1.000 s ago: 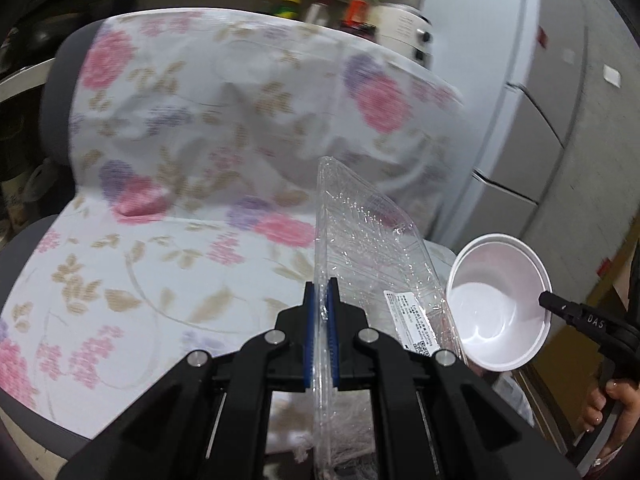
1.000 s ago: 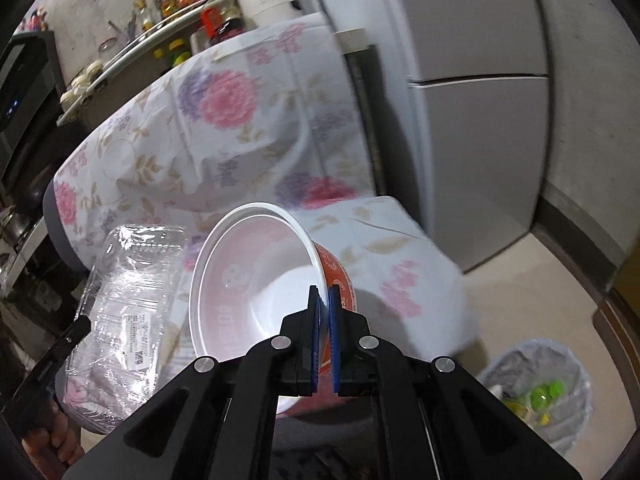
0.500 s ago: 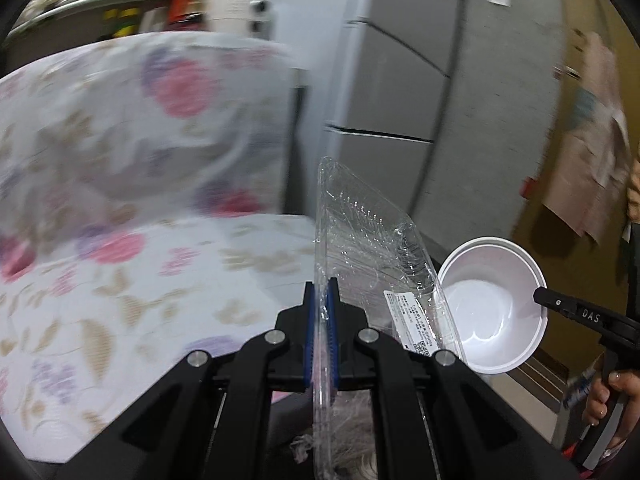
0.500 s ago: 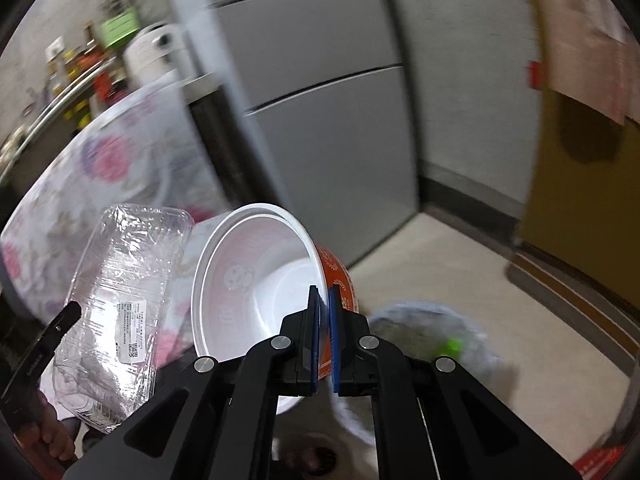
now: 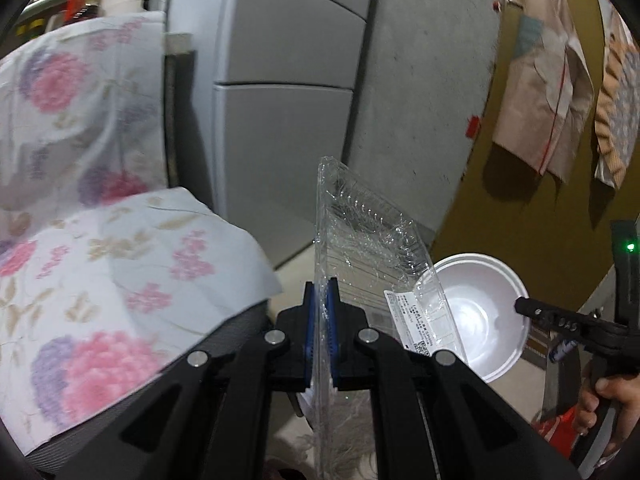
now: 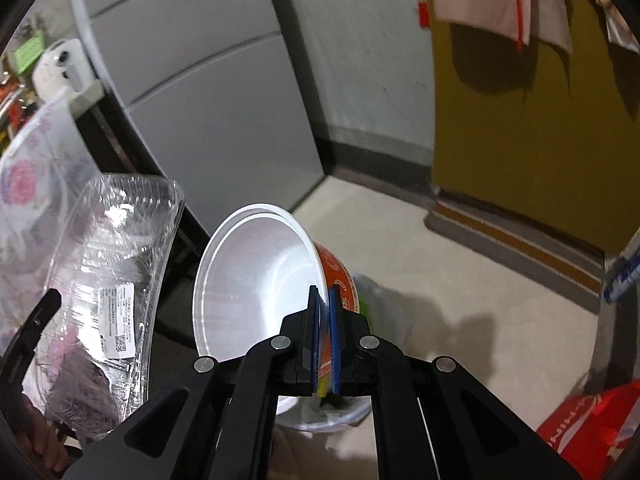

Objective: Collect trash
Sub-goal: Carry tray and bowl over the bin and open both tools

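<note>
Two tools, trash between pads: left tool (image 5: pixel 323 308), clear tray (image 5: pixel 360 240); right tool (image 6: pixel 325 312), bowl (image 6: pixel 256 280).

Clear plastic tray (image 5: pixel 360 248) in left tool (image 5: pixel 324 332), white bowl (image 5: pixel 480 312) beside.

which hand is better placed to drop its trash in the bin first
Right, probably. The right hand-held gripper holds the noodle bowl by its rim directly in front of the lined trash bin. The left one's clear plastic tray sits off to the side.

Beige floor (image 6: pixel 460 280); lined trash bin (image 6: pixel 384 300) & red bag (image 6: pixel 592 432) on it.
</note>
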`<state>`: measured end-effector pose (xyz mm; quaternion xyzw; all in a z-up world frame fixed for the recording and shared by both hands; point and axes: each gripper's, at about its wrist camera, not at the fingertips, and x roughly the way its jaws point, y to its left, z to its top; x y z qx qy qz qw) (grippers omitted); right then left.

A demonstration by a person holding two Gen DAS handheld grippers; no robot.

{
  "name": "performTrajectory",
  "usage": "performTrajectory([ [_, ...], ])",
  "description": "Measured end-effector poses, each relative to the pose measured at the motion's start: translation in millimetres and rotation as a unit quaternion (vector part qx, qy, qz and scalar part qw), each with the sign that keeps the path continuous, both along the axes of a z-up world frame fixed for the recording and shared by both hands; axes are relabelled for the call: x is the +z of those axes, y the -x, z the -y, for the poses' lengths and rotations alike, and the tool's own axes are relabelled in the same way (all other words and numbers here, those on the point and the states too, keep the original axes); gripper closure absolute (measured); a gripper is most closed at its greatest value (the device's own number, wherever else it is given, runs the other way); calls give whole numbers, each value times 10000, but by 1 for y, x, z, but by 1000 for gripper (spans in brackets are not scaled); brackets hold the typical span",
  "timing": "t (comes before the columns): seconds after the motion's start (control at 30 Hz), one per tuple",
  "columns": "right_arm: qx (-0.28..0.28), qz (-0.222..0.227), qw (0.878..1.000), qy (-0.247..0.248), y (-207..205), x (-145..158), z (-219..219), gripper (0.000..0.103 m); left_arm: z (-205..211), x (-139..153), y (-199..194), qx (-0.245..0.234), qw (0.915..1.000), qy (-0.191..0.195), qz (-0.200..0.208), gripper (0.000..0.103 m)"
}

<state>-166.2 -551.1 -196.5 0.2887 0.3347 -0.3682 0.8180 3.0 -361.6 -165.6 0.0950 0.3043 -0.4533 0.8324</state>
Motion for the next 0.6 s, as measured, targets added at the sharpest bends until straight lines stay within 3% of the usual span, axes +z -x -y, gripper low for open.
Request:
performTrajectory([
  [0.17, 66, -63, 9994, -334, -8, -28, 19, 93, 27, -11, -3, -132, 9998, -123, -125, 99],
  [0.2, 109, 6, 9990, -428, -12, -32, 22, 93, 31, -13, -5, -163, 9996, -126, -178, 93],
  [0.23, 122, -3, 9987, -492, -14, -35, 25, 79, 37, -16, -8, -207, 9993, -157, -262, 72],
  [0.27, 114, -37, 9983, -564, -17, -39, 28, 65, 39, -17, -7, -211, 9993, -139, -284, 59],
  [0.3, 82, -37, 9982, -586, -17, -41, 30, 63, 38, -17, -8, -208, 9994, -79, -277, 49],
  [0.6, 87, -7, 9997, -219, -11, -17, 21, 61, 21, -14, -17, -96, 9995, -72, -297, 47],
])
